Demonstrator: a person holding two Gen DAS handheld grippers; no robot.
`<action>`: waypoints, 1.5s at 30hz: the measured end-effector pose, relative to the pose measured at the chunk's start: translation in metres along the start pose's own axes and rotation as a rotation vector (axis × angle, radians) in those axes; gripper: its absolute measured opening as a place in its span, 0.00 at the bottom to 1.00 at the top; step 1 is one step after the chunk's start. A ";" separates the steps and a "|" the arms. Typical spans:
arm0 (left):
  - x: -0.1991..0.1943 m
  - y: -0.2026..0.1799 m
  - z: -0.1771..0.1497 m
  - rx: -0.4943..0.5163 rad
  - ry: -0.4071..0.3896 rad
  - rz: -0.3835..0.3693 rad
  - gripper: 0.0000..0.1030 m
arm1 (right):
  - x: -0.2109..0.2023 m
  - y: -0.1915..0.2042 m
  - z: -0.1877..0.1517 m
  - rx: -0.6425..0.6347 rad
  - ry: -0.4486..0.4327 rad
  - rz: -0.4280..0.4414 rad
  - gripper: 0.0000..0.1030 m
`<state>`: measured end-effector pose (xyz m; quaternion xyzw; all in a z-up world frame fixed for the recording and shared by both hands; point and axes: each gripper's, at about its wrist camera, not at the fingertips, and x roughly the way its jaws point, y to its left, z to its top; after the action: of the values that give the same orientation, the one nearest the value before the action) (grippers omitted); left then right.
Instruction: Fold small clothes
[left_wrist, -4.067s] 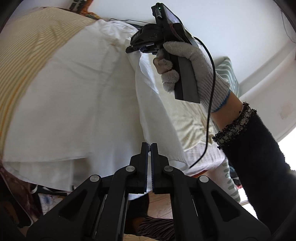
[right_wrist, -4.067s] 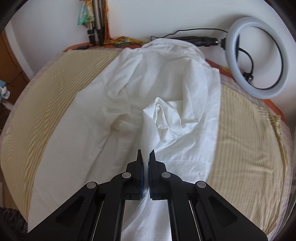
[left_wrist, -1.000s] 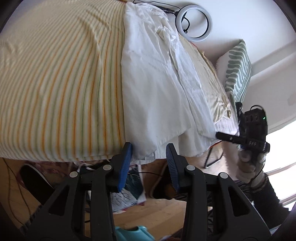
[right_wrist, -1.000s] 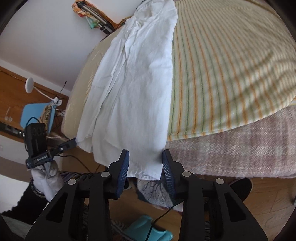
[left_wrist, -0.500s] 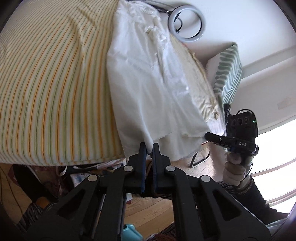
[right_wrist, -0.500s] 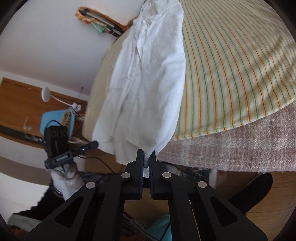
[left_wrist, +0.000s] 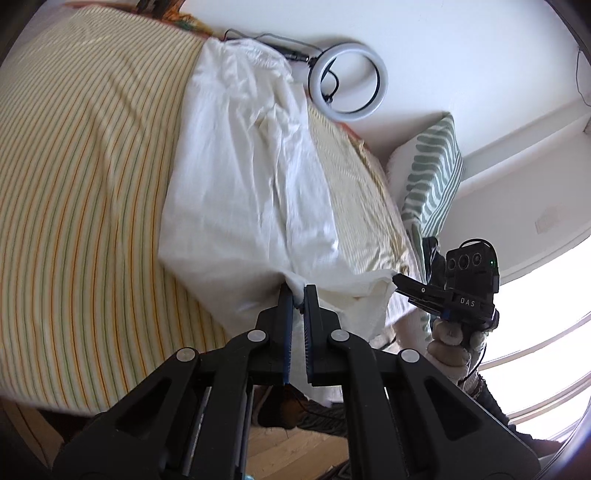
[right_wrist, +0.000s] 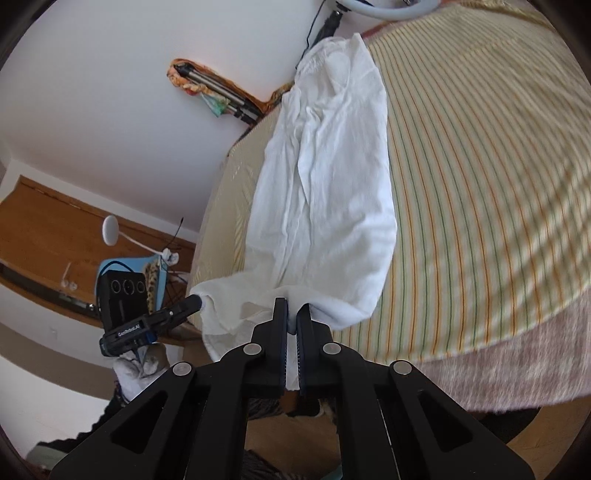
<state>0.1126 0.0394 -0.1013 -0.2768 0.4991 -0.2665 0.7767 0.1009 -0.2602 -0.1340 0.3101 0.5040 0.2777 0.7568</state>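
Both claws are pressed together on the near hem of the white garment — left gripper at one corner, right gripper at the other. The garment lies lengthwise down the striped bed, its hem lifted off the bed's edge. The right gripper's body reads "DAS" — the left's "GenRobot.AI".

Two pieces of lettering are showing. In the left wrist view, the right hand-held gripper is carrying white capitals reading "DAS" on the dark body just below its camera block. In the right wrist view, the left hand-held gripper is bearing a slanted white word on the same part of its body; it is appearing to read "GenRobot.AI", though the small letters are blurring. No other writing is reading clearly.
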 end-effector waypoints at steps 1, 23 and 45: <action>0.001 0.000 0.007 0.002 -0.005 0.000 0.03 | 0.000 0.000 0.006 -0.002 -0.006 -0.001 0.03; 0.062 0.051 0.128 -0.026 -0.060 0.125 0.03 | 0.065 -0.035 0.137 0.056 -0.012 -0.112 0.04; 0.050 0.059 0.115 0.094 -0.048 0.259 0.37 | 0.046 0.034 0.078 -0.344 -0.127 -0.492 0.45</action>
<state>0.2450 0.0652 -0.1331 -0.1798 0.4990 -0.1806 0.8283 0.1853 -0.2192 -0.1122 0.0630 0.4613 0.1475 0.8726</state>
